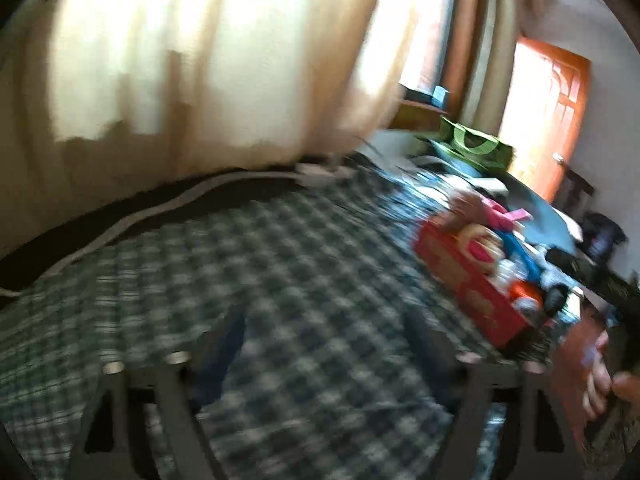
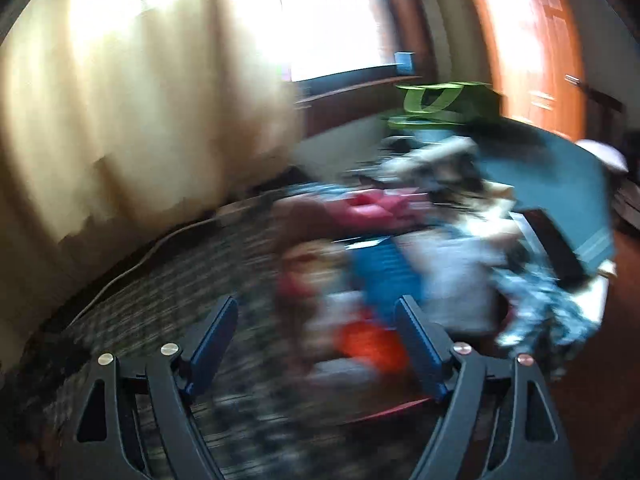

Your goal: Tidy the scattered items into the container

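Evidently both views are motion-blurred. On the checked bed point(image 1: 280, 280) a red box point(image 1: 472, 280) already brims with toys, gathered for tidiness. Left hand-held gripper point(image 1: 328, 356) and right hand-held gripper point(image 2: 316, 344) are both spread, gripping nothing.

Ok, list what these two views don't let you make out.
- Items in the red box: motion blur in both views; only pink, blue and orange shapes read.
- Right gripper: fingers open, but what lies between them is smeared.
- Hand, left wrist view: cut off by the right edge.
- Green bag: contents hidden by its walls.
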The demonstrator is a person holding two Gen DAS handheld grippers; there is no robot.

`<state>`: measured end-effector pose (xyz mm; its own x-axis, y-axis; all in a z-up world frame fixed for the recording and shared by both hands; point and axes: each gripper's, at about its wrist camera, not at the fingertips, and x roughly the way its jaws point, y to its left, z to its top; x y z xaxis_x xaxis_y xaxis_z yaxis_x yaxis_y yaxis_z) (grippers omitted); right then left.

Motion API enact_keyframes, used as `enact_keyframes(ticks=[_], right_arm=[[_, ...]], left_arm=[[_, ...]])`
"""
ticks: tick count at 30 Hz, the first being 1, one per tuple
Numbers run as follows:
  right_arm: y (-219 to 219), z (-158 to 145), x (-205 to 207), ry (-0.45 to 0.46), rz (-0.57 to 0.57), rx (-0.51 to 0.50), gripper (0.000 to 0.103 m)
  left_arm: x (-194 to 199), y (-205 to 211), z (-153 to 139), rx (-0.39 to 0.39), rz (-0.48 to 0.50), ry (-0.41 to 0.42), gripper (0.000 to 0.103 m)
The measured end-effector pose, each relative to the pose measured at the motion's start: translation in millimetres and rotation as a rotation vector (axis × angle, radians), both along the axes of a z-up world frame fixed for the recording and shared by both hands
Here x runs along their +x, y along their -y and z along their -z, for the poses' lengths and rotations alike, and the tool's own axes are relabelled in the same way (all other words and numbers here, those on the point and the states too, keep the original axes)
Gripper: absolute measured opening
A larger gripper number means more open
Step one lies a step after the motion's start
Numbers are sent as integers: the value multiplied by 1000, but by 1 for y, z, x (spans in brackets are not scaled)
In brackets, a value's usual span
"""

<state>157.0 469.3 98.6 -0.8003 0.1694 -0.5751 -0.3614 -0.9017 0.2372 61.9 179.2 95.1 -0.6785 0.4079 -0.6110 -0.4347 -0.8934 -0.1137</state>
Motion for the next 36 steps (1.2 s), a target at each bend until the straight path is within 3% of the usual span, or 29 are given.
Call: enact_keyframes(ticks=[1, 4, 8, 13, 18, 22, 28, 36], right_arm=[[16, 1, -6, 1, -49, 1, 84], [57, 11, -19, 21, -135, -7, 85], [78, 22, -15, 57, -98, 30, 85], [60, 17, 23, 94, 88, 154, 88], [27, 16, 60, 105, 212, 186, 102], [9, 16, 73, 106, 270, 192, 102], [-3, 22, 71, 134, 296, 228, 102], [-9, 36, 71, 158, 294, 197, 102]], left_arm=[[1, 10, -2, -3, -34, -10, 102], [6, 35, -2, -9, -102, -24, 102], [14, 29, 5, -18, -54, -9, 102], [29, -19, 6, -55, 82, 4, 102], [46, -74, 5, -100, 222, 11, 102], [60, -117, 4, -136, 335, 17, 102], [68, -152, 7, -157, 378, -4, 102], [72, -163, 14, -188, 374, -68, 102]])
